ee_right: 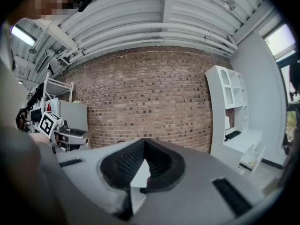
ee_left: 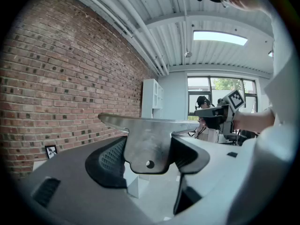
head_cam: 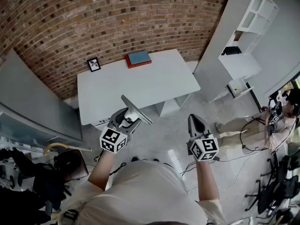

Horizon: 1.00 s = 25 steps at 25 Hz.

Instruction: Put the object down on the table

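Observation:
A flat grey metal plate [head_cam: 137, 109] with a tab and a small hole hangs in the air in front of the white table [head_cam: 154, 86]. My left gripper [head_cam: 127, 121] is shut on it. In the left gripper view the tab of the plate [ee_left: 149, 146] sits between the two black pads, and its wide edge runs level above them. My right gripper [head_cam: 195, 121] hovers over the floor to the right of the table's near corner. It is shut with nothing in it; in the right gripper view its pads [ee_right: 125, 165] meet at the tip.
A red book with a blue one on top [head_cam: 138, 58] and a small picture frame [head_cam: 93, 64] lie at the table's far edge by the brick wall. A white shelf unit [head_cam: 241, 36] stands right. A seated person [head_cam: 262, 125] is far right. A grey cabinet [head_cam: 33, 107] and chairs [head_cam: 42, 182] are left.

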Each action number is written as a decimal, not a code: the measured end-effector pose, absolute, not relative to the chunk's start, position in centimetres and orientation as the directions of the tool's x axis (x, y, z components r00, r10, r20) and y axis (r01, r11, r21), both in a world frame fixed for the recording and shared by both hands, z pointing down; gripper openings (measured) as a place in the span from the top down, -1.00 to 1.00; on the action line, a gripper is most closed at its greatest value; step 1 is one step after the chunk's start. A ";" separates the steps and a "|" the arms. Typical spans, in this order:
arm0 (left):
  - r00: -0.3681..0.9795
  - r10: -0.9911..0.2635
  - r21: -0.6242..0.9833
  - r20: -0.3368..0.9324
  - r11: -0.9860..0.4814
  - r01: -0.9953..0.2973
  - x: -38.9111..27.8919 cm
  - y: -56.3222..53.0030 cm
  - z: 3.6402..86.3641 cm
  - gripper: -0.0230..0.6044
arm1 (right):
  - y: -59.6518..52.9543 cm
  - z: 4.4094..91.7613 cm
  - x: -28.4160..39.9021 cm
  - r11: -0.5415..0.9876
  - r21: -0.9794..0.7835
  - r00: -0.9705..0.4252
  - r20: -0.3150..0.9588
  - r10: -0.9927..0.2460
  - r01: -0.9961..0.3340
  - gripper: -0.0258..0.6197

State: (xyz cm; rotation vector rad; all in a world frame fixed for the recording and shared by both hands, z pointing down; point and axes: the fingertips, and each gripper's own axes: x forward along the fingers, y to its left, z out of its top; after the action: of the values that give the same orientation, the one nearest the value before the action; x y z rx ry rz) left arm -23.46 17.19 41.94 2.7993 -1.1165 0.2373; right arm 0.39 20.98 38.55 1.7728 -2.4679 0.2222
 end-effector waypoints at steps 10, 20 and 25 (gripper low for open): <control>0.712 -0.678 0.051 0.182 -0.716 -0.696 -22.8 17.5 41.8 0.04 | 21.2 38.5 0.8 0.326 -0.054 -0.331 0.158 -0.931 -0.944 0.91; 0.700 -0.688 0.054 0.189 -0.705 -0.707 -21.2 17.7 42.4 0.04 | 20.9 39.6 1.9 0.342 -0.080 -0.351 0.177 -0.920 -0.936 0.91; 0.690 -0.695 0.065 0.200 -0.693 -0.718 -20.0 18.0 42.8 0.04 | 20.8 40.0 3.8 0.339 -0.095 -0.351 0.183 -0.918 -0.936 0.91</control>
State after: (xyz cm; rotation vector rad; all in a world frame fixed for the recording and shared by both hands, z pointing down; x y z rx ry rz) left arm -19.96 17.99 42.82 2.7597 -1.1600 0.2408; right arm 3.81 20.78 39.96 1.7299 -2.4897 0.2798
